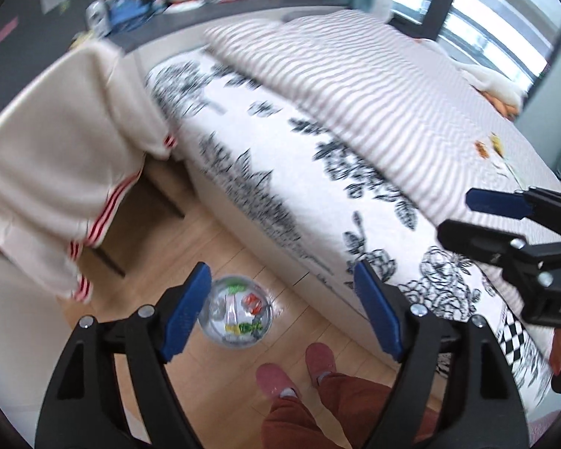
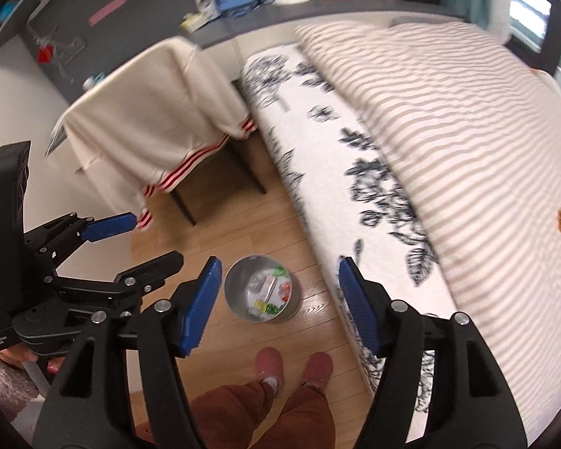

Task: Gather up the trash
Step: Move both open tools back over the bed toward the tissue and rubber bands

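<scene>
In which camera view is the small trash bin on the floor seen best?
The right wrist view. There the trash bin shows whole and fairly sharp, with its grey wall, its rim and the wrappers inside. In the left wrist view the bin is blurred, and a finger of the left gripper covers its edge.

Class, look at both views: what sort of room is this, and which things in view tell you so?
Most likely a bedroom. A bed with a striped duvet fills one side, a cluttered shelf runs behind it, and a small bin of wrappers stands on the wooden floor.
</scene>
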`<state>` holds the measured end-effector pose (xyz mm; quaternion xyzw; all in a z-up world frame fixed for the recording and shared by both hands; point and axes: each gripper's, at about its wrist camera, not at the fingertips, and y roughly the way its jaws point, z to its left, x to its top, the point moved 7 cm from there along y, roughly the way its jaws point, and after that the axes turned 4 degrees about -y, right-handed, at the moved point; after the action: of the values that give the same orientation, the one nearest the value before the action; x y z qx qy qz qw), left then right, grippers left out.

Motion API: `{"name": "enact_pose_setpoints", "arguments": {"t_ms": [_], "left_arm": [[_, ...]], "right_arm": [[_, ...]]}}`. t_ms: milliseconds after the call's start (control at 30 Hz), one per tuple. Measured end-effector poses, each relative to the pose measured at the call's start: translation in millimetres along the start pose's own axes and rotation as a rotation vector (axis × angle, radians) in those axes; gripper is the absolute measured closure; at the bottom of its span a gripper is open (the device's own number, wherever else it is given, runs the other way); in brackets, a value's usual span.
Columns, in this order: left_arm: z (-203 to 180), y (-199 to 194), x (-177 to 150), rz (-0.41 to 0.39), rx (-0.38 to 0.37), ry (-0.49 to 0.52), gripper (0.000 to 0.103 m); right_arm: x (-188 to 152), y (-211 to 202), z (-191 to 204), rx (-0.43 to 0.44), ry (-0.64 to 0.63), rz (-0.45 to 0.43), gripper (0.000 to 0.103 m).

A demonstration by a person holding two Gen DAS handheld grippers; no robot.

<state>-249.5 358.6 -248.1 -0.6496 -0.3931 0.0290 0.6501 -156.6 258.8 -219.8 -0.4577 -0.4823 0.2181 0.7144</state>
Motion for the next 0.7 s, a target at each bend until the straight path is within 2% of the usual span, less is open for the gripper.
{"name": "enact_pose_setpoints", "arguments": {"t_ms": [167, 333, 533, 700], "left_arm": [[-35, -10, 19, -0.023, -0.054, 0.123, 0.023], [-78, -16, 35, -0.047, -0.1, 0.231, 0.023], [-143, -28, 51, -0.089, -0.172, 0.348, 0.023], [-206, -27, 63, -0.102, -0.225, 0.401, 0.023]], "right_arm": [[-11, -43, -40, -0.099, 0.152, -0.088, 0.039], [-33, -78, -85, -0.202, 0.278, -0.138, 0.039], [-59, -127, -146, -0.315, 0.402, -0.202, 0.039], [-78, -159, -198, -0.381, 0.461, -0.23, 0.039]]}}
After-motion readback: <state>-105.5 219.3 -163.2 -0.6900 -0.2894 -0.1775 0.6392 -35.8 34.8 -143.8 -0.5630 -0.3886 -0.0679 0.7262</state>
